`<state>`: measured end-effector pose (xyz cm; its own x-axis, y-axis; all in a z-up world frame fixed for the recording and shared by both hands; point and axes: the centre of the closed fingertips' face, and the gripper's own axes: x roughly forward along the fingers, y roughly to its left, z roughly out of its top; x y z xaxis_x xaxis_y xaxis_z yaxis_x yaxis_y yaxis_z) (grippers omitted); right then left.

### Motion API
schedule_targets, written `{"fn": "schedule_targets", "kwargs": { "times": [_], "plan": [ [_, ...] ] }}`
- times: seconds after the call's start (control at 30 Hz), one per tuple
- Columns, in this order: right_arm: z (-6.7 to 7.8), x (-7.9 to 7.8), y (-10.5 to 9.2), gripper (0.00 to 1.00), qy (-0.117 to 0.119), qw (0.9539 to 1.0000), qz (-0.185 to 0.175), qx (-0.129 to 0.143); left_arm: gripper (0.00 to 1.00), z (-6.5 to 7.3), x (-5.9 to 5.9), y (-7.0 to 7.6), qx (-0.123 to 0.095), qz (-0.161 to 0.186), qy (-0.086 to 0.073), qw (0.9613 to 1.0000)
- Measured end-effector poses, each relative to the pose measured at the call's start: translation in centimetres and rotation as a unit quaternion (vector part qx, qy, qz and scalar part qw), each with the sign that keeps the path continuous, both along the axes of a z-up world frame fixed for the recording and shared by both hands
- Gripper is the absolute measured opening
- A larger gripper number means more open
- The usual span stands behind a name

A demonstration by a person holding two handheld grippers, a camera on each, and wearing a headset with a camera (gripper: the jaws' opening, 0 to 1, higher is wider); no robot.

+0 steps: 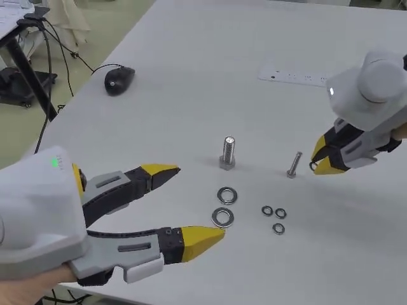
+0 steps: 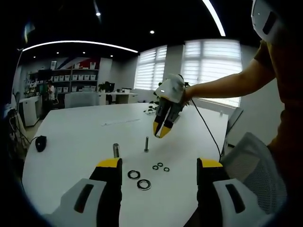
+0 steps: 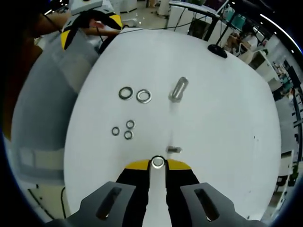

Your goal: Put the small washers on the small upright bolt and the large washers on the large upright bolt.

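Small steel washers (image 1: 278, 228): three loose, 4 o'clock off large upright steel bolt (image 1: 227, 153); two large steel washers (image 1: 219, 196) at 6. Right gripper (image 1: 313, 162) pinches fourth small washer (image 3: 157, 162); left gripper (image 1: 200, 201) spread wide.

I can read no text, brand, number or sign in any view. The white power strip (image 1: 294, 77) on the worktop (image 1: 191, 63), beyond the large upright bolt (image 1: 228, 152), carries small dark marks too fine for me to make out. In the left gripper view, far behind that bolt, the boxes (image 2: 75, 78) on the shelf show pale patches blurred beyond reading, and the red and blue shape (image 2: 87, 63) on the wall above them gives me no letters.
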<state>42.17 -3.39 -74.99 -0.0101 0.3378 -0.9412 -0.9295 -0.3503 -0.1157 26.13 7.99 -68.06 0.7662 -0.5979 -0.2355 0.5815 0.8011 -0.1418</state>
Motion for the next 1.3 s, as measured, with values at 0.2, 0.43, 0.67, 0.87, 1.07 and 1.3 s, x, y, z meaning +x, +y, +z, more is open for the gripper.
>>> {"fn": "schedule_targets", "kwargs": {
  "times": [0.2,0.43,0.67,0.87,1.07,1.3],
  "plan": [
    [0.5,1.2,1.0,0.12,-0.009,1.0,0.004,-0.001,0.64,0.0,0.1,0.1,-0.001,0.003,-0.001,1.0],
    [0.5,2.7,1.7,0.12,-0.012,0.9999,0.009,-0.005,0.64,-0.1,0.2,0.1,-0.004,0.004,0.0,1.0],
    [-0.3,2.9,2.0,0.12,-0.009,0.9998,0.013,-0.011,0.63,-0.3,0.2,0.1,-0.006,0.004,0.003,1.0],
    [-0.8,2.8,2.2,0.12,-0.008,0.9998,0.013,-0.015,0.63,-0.5,0.2,-0.1,-0.007,0.003,0.004,1.0],
    [-1.1,2.6,2.3,0.12,-0.006,0.9997,0.014,-0.019,0.63,-0.6,0.3,-0.1,-0.008,0.003,0.006,1.0],
    [-1.5,2.5,2.1,0.12,-0.004,0.9996,0.013,-0.023,0.63,-0.6,0.4,-0.1,-0.008,0.003,0.006,0.9999]
  ]
}}
